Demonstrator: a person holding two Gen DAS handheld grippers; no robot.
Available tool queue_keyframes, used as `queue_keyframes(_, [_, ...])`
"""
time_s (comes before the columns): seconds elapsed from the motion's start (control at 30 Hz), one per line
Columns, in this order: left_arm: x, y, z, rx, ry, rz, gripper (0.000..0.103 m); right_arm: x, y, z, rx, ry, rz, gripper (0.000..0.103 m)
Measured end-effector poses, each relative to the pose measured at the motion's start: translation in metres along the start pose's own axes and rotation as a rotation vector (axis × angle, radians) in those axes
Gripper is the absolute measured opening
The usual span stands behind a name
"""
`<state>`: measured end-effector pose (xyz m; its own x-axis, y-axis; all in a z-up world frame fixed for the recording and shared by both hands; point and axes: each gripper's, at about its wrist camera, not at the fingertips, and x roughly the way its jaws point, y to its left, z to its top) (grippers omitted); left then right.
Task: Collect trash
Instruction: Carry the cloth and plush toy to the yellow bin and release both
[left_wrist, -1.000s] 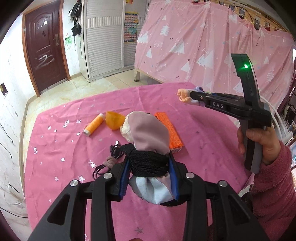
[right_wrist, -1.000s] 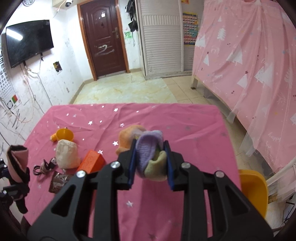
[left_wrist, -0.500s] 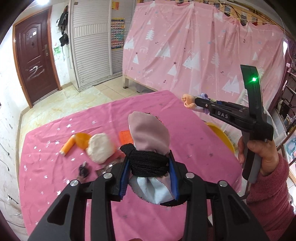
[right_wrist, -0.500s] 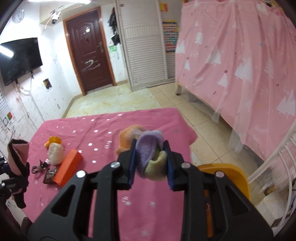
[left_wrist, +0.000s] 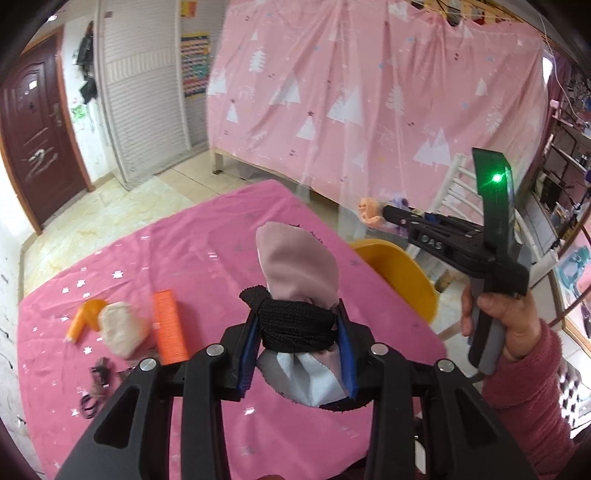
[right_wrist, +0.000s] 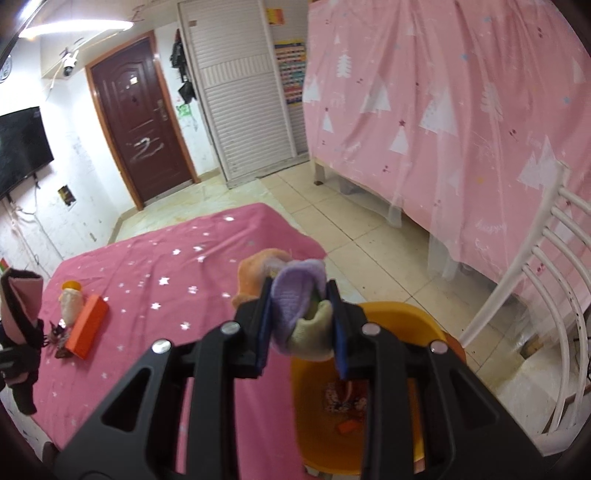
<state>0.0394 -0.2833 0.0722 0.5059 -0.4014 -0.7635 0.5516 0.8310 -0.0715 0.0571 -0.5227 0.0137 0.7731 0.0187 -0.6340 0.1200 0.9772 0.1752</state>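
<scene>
The worktop (left_wrist: 207, 236), draped in a pink star-printed cloth, is the landmark. Just off its right edge stands the yellow bin (right_wrist: 399, 317), with scraps lying in its bottom. The left gripper (left_wrist: 297, 326) hangs above the worktop's near side, clamped on a bundle of pink and black cloth (left_wrist: 295, 266). The right gripper (right_wrist: 300, 312) is held over the worktop's edge beside the bin, its jaws narrow, pinching a wad of purple, green and orange cloth (right_wrist: 299, 295). On the worktop's left part lie an orange box (left_wrist: 170, 325), a pale crumpled lump (left_wrist: 118, 328) and an orange funnel (left_wrist: 86, 314).
</scene>
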Motion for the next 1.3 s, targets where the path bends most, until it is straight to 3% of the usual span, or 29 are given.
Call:
queue_keyframes(0.4, [0.071, -0.075, 0.057, 0.008, 0.042, -0.073, 0.031, 0.011, -0.065, -0.023, 0.106, 0.035, -0.039, 0.026])
queue_keyframes(0.8, [0.158, -0.112, 0.082, -0.002, 0.12, -0.011, 0.032, 0.034, -0.095, -0.042, 0.14, 0.111, -0.051, 0.026])
queue_keyframes(0.9, [0.17, -0.113, 0.081, -0.004, 0.139, 0.006, 0.041, 0.041, -0.099, -0.045, 0.149, 0.134, -0.052, 0.032])
queue_keyframes(0.97, [0.176, -0.112, 0.083, -0.01, 0.141, 0.005, 0.06, 0.044, -0.1, -0.045, 0.152, 0.141, -0.051, 0.036])
queue_keyframes(1.03, [0.177, -0.111, 0.084, -0.015, 0.134, 0.008, 0.07, 0.043, -0.099, -0.044, 0.151, 0.139, -0.051, 0.041])
queue_keyframes(1.17, [0.176, -0.107, 0.084, -0.032, 0.132, 0.016, 0.073, 0.042, -0.099, -0.044, 0.155, 0.136, -0.049, 0.045])
queue_keyframes(1.3, [0.171, -0.102, 0.083, -0.048, 0.128, 0.011, 0.073, 0.039, -0.097, -0.043, 0.154, 0.126, -0.046, 0.06])
